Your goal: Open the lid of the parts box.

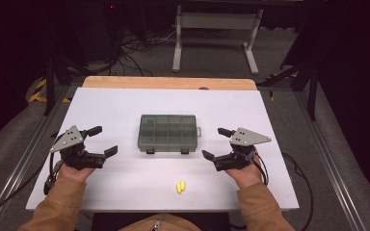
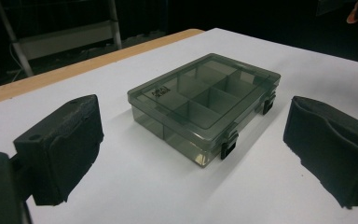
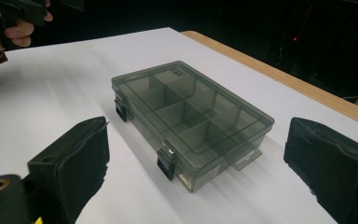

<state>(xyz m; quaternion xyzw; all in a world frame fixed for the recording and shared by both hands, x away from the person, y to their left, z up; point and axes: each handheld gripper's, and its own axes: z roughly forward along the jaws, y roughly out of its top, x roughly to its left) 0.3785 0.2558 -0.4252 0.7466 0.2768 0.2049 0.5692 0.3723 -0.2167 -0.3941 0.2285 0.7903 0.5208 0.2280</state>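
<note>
The left tongs [image 1: 101, 140] are held spread wide, with nothing between the jaws, just above the white desk [image 1: 111, 103] and well to the left of the compartment box [image 1: 167, 133]. In the left gripper view the two black pads frame the box, which is apart from both.

The box is seen closed at the middle of the desk, its smoky see-through lid down over empty compartments and two black latches [image 1: 151, 150] fastened on the near edge. Two small yellow pieces [image 1: 180, 186] lie side by side near the desk's front edge, well apart from the box.

The right tongs [image 1: 216, 143] are likewise released and empty, set to the right of the box at about the same depth.

The step in hand is judged to be an approach on the box from both sides, probably so that it can be steadied and unlatched. It is best done with one pair of tongs closed on a short side wall low down, so that the light box is not pushed across the smooth desk, while a single jaw tip of the other is hooked under one latch at a time. The lid should not be pinched, or it is held shut.

Small dark lettering is printed on a lid corner [image 2: 157, 93], but it cannot be read. No brand is made out.
</note>
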